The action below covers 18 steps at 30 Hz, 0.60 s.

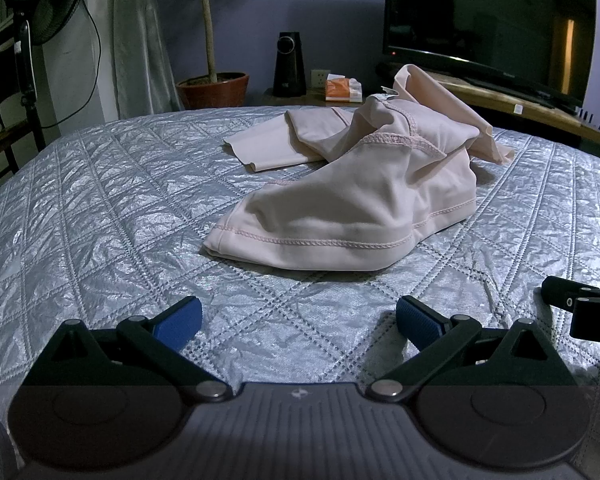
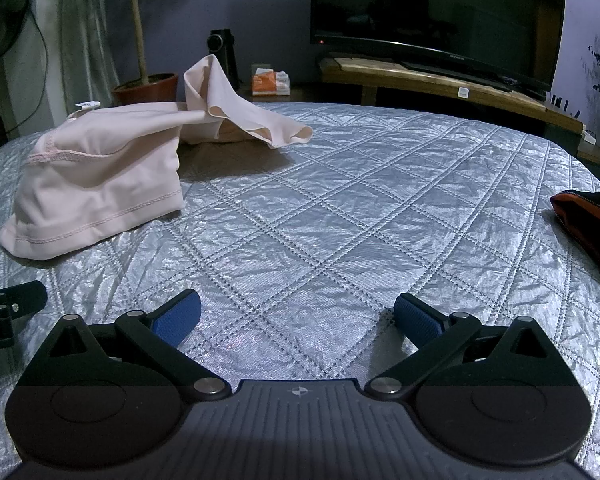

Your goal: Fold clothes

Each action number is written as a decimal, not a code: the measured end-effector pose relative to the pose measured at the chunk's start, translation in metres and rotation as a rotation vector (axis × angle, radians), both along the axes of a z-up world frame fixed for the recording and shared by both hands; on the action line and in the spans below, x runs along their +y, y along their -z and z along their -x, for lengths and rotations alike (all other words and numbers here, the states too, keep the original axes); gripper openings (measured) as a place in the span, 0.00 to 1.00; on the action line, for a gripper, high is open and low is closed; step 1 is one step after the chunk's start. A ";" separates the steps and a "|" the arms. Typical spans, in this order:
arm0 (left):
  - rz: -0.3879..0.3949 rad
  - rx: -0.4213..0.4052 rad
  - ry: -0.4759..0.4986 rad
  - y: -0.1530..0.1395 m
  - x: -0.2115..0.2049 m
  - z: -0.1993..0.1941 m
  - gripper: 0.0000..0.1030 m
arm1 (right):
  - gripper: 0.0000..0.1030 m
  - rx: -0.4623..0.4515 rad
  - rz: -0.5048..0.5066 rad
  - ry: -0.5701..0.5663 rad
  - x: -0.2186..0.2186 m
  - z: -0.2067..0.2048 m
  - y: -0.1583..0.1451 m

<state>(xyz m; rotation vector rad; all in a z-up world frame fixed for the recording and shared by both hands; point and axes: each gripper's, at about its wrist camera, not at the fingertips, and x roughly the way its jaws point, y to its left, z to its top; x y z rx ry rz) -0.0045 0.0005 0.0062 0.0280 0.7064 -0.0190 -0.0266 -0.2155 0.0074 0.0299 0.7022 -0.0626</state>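
Garment: pale pink stretch garment [image 1: 340, 200], stitched hems, crumpled in a heap.
Bedspread: silvery quilted bedspread [image 1: 100, 208], diamond stitching.
Left gripper [image 1: 299, 318]: low over the bedspread, spread wide, empty.
Right gripper [image 2: 297, 316]: likewise.

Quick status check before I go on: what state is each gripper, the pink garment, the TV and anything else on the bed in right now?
Left gripper: open, empty, low over the bed.
Right gripper: open, empty, low over the bed.
Pale pink stretchy garment: unfolded, crumpled in a heap, one part sticking up.
Silver quilted bedspread: spread flat, lightly wrinkled.
Black flat-screen television: screen dark, small red light lit.
Dark item with orange trim: at the bed's right edge, mostly out of view.
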 end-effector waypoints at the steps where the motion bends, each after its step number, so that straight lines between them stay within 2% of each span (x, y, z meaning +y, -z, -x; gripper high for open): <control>1: 0.000 0.001 0.000 0.000 0.000 0.000 1.00 | 1.00 0.000 0.000 0.000 0.000 0.000 0.000; 18: 0.003 0.003 0.000 0.002 0.000 -0.002 1.00 | 1.00 0.000 -0.001 0.000 0.000 0.000 0.000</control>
